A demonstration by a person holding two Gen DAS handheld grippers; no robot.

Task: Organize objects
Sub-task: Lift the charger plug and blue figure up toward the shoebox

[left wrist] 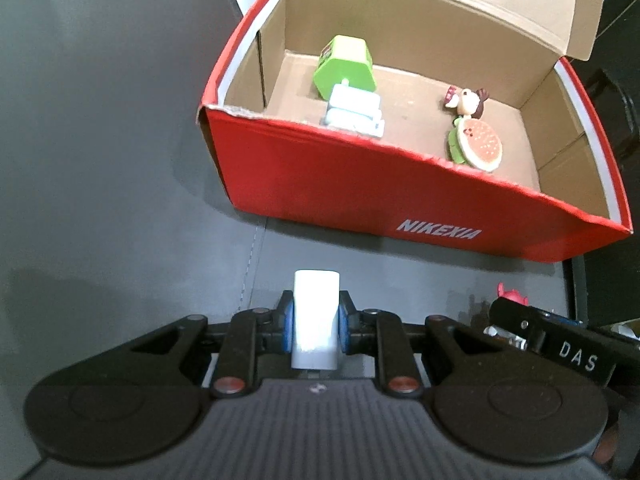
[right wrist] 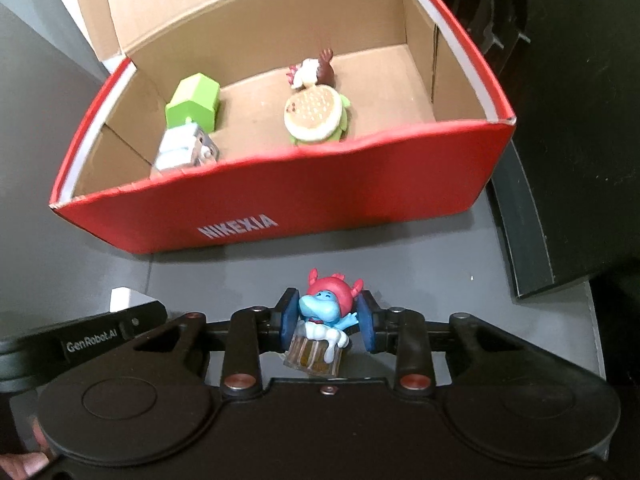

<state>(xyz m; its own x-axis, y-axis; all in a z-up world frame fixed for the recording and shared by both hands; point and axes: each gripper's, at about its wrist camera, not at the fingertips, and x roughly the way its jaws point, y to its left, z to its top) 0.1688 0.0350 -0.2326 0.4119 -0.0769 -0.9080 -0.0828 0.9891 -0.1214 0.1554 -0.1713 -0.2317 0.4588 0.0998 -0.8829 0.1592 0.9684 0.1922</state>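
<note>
4 toys are already lying inside the red box at the far side of the counter; 2 things are waiting outside it. The left tool is clamping a white block, and the right tool is gripping a blue figure, both near the box front.
</note>
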